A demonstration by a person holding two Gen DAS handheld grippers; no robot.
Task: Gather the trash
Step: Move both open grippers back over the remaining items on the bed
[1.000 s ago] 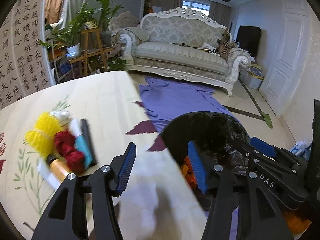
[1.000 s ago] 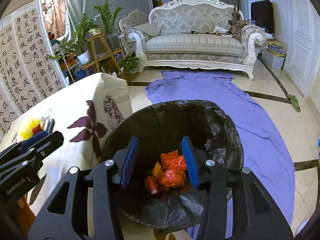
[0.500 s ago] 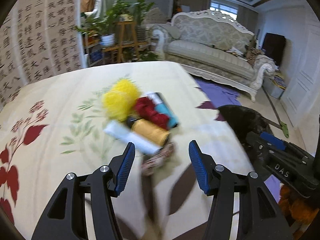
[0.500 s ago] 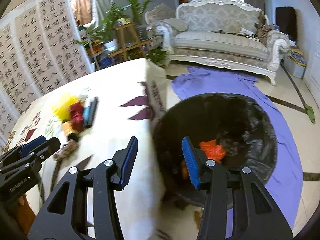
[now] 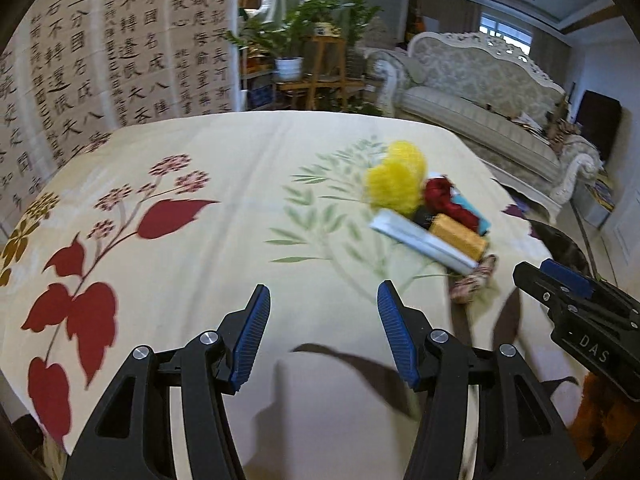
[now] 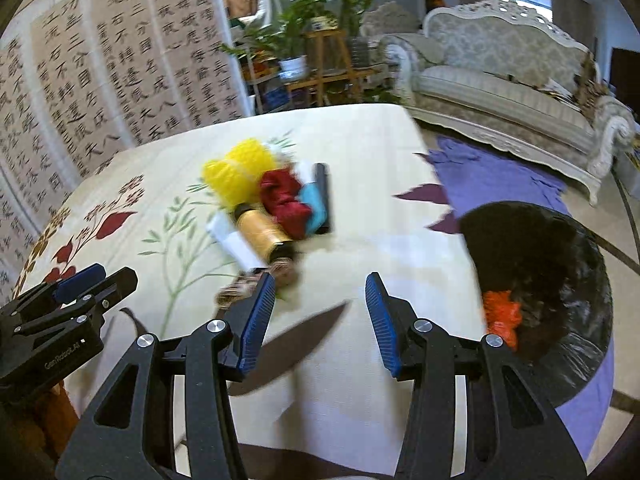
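Both tongs hover above the counter [image 5: 208, 168], which is covered by a cream cloth printed with red leaves and green sprigs.

**Left tongs** [image 5: 323, 334]: blue-padded fingers spread wide, nothing between them. Only bare cloth lies below the gap.

**Right tongs** [image 6: 320, 322]: fingers likewise spread, holding nothing. The left finger's tip overlaps the near end of the trash pile in the right wrist view; whether it touches cannot be told.

**Trash pile** (landmark for all positions below): a tight cluster of items on the counter, ahead of the right tongs and ahead-right of the left tongs.
- Yellow mesh ball [image 6: 236, 174] [image 5: 396, 186]: far-left corner of the pile.
- Dark red crumpled wad [image 6: 284, 200] [image 5: 444, 200]: middle of the pile, touching the yellow ball.
- Light blue item [image 6: 314, 204]: just right of the red wad; a black strip [image 6: 324, 196] lies along its right side.
- Amber bottle [image 6: 260, 236] [image 5: 458, 236]: lying on its side, near-left part of the pile.
- White flat packet [image 6: 236, 244] [image 5: 420, 242]: beside the bottle, on its left.
- Patterned brown wrapper [image 5: 472, 280]: nearest end of the pile; blurred.

**Trash bin** [image 6: 576, 280]: black-lined, standing on the floor to the right of the pile, beyond the counter edge. Orange crumpled trash [image 6: 500, 314] lies inside it. A purple cloth [image 6: 492, 172] is spread on the floor behind the bin.

Behind the pile stand a calligraphy screen [image 6: 100, 80], potted plants [image 6: 304, 28] and an ornate sofa [image 6: 508, 80].
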